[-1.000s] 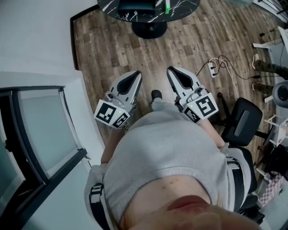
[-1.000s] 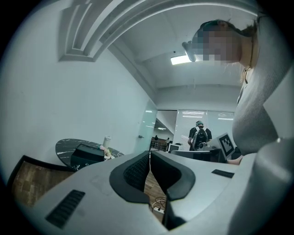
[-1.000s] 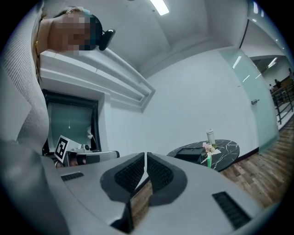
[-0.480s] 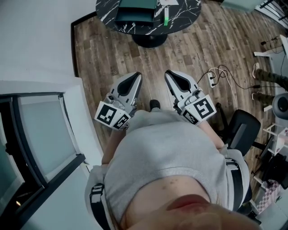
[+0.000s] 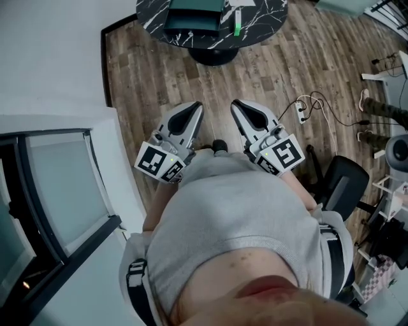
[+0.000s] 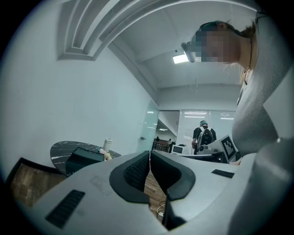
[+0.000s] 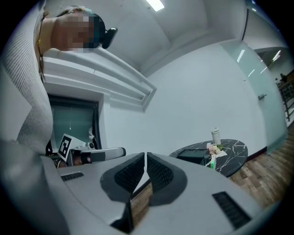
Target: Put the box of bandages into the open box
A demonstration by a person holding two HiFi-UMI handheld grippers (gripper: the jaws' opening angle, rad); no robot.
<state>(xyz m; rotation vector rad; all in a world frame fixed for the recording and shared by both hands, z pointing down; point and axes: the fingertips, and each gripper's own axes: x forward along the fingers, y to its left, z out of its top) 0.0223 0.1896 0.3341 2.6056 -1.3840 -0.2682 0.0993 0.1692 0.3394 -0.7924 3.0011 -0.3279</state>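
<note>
Nothing is done yet. I stand well short of the round table (image 5: pixel 266 19), where the open box (image 5: pixel 194 18) sits. The small green thing (image 5: pixel 237 28) just beside it may be the bandages, though I cannot tell. My left gripper (image 5: pixel 191 112) and right gripper (image 5: pixel 242 110) are both closed, empty and touching nothing.

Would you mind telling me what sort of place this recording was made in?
Probably an office or lab room: wood-look floor, a round black marble-pattern table, an office chair and a dark-framed glass panel.
</note>
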